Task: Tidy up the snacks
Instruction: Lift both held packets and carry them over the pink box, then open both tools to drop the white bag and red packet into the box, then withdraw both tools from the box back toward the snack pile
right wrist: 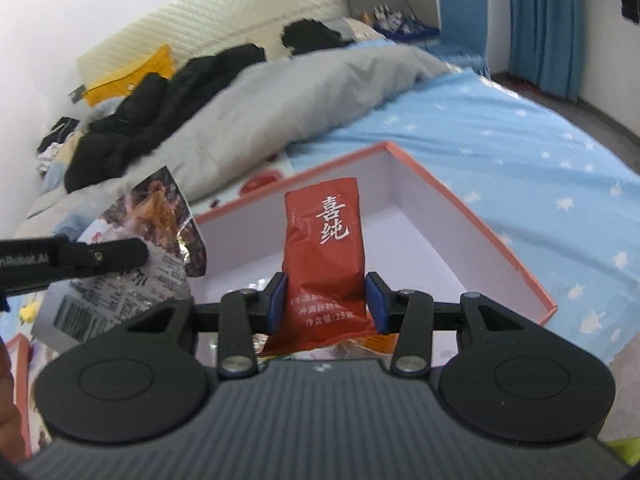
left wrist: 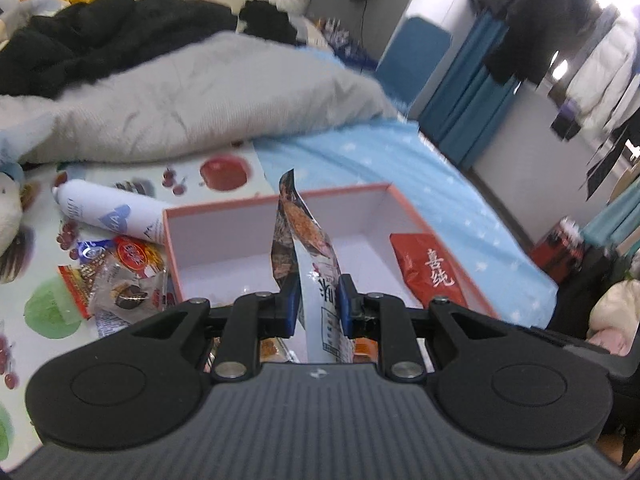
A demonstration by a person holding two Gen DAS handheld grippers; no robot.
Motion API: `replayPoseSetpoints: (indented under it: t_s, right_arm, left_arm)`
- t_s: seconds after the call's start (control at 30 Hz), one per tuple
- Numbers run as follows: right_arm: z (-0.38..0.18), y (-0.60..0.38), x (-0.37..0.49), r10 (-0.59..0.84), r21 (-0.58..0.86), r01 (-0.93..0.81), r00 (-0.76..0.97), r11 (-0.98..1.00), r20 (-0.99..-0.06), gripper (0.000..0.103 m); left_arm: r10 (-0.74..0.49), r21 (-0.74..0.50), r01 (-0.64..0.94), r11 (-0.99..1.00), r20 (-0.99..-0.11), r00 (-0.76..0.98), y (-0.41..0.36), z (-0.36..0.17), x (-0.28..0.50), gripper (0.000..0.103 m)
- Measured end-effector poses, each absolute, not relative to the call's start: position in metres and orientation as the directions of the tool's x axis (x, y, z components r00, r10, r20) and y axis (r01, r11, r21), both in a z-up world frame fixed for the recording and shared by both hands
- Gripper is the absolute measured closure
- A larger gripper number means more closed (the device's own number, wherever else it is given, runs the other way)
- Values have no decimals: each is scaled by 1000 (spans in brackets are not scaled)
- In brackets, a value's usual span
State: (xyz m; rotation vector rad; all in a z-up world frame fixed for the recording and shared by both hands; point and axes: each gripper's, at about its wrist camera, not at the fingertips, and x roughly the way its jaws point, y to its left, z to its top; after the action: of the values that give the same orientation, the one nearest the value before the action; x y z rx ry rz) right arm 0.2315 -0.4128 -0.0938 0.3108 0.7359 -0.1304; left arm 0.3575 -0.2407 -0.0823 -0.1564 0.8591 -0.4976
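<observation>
My left gripper point(left wrist: 319, 304) is shut on a white and brown snack packet point(left wrist: 306, 240), held upright on edge over the near side of the pink-rimmed white box point(left wrist: 280, 200). My right gripper point(right wrist: 326, 302) is shut on a red snack packet with white characters point(right wrist: 326, 240), held over the box point(right wrist: 472, 216). The red packet also shows at the right of the box in the left wrist view point(left wrist: 430, 268). The left gripper's packet point(right wrist: 140, 232) and finger point(right wrist: 108, 256) show at the left in the right wrist view.
Several loose snack packets point(left wrist: 120, 280) and a white spray can point(left wrist: 108, 210) lie on a fruit-print mat point(left wrist: 48, 312) left of the box. A grey duvet point(left wrist: 200, 92) and black clothes point(left wrist: 100, 36) lie behind. The blue star sheet point(right wrist: 520, 140) spreads to the right.
</observation>
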Motion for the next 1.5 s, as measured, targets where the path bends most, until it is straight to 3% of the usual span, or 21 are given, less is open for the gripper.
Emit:
replayPoseSetpoints:
  t_s: [0.27,0.5,0.57,0.6,1.5]
  right_arm:
    - [-132,-427,262,15,239,235,683,942,-730,57]
    - [-143,-425,268,62,294,230,683,928,-728,53]
    - [-140,-422,268,57,281,218,689,935,-723,38]
    - [-136,-420,267,55,277,209,698,938,-714,35]
    - [-1,-358,147,61,265,71,886,962,-459,36]
  left_arm:
    - [-444,-320,326,890,-774,452,-264,-136,394,79]
    - [-426,-311,310,899,-790,442,-260,-147,399,77]
    - [-419,-310,297,903,-790,448,-257,-142,396,62]
    - [-416,-309,290,906,-784,460,-255,-138,392,60]
    - [-441,-275,345,897,-551,708,-156,24,236,59]
